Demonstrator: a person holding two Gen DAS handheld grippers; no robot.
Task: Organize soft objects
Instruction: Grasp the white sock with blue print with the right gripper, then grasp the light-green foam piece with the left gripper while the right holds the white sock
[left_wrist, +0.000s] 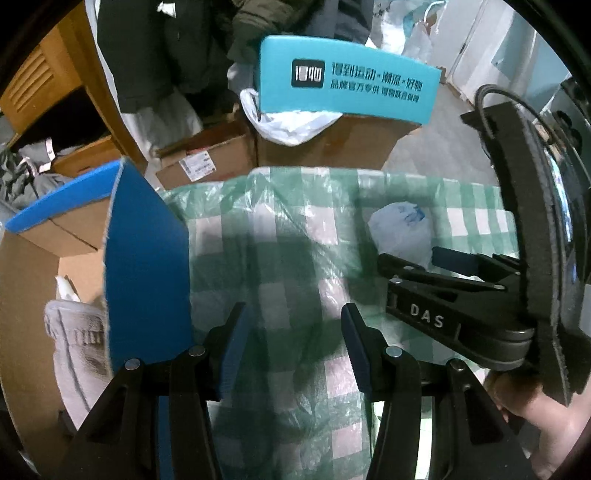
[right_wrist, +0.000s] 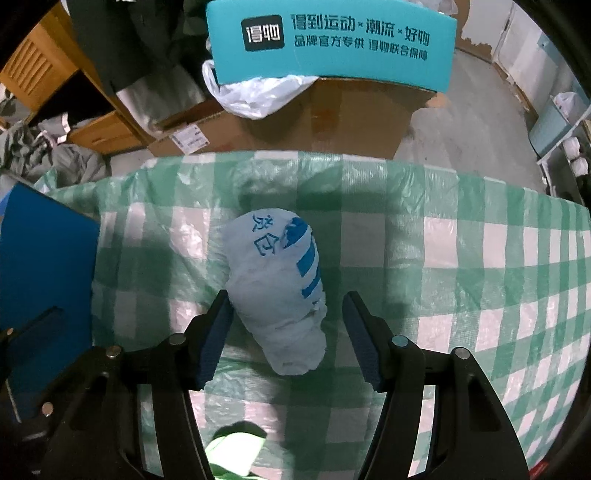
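Observation:
A white plastic-wrapped soft bundle with blue print lies on a green-and-white checked sheet. My right gripper points down over it and is open. The bundle's near half sits between the fingers; the left pad is at its side and the right pad stands clear of it. In the left wrist view the same bundle shows at the right with the right gripper's fingers around it. My left gripper is open above bare sheet, with nothing between its fingers.
An open cardboard box with blue flaps stands at the sheet's left edge, with a grey towel inside. A teal-flapped carton holding a white bag stands behind. A bright green item lies near my right gripper. Wooden furniture and clothes are at the far left.

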